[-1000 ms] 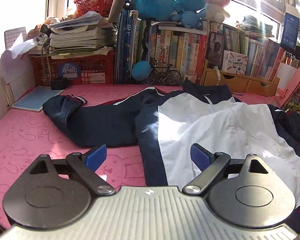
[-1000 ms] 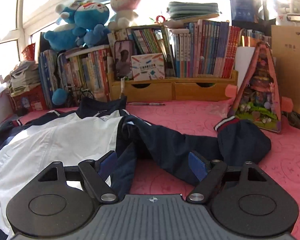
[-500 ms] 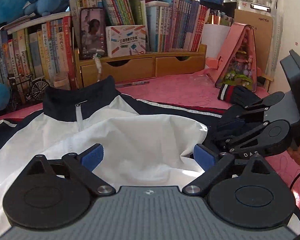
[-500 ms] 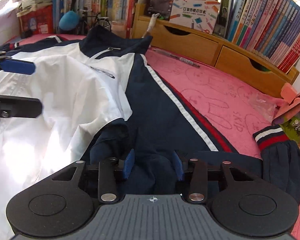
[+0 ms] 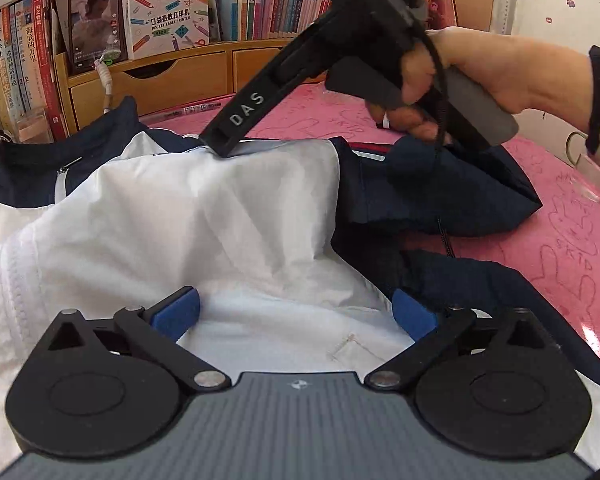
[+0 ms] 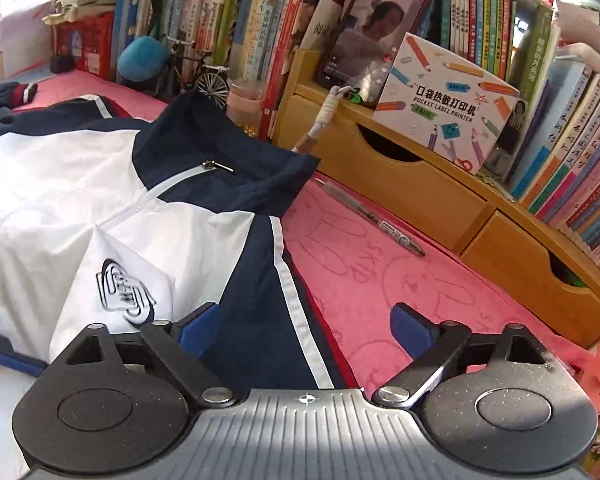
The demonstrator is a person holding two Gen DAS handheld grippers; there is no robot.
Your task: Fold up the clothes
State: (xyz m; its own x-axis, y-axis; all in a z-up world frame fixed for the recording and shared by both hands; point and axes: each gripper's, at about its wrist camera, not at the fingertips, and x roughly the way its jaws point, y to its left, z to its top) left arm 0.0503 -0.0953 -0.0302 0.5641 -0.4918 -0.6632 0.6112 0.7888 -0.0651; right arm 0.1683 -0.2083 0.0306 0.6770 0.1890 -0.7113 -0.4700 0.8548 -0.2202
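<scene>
Spreading across the pink rabbit-print mat (image 6: 384,280), the navy-and-white zip jacket (image 5: 204,216) is seen under both tools. Only the left view shows the right gripper (image 6: 304,324) held by a hand (image 5: 476,76); its fingertips are hidden there. The left gripper (image 5: 296,312) is opening, the right too, neither gripping cloth.

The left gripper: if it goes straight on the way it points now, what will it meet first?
Most likely the white front panel of the jacket. The left gripper, jaws opening with nothing clamped, tilts down over that cloth. The right gripper rests further along the line, though depth is unclear.
</scene>
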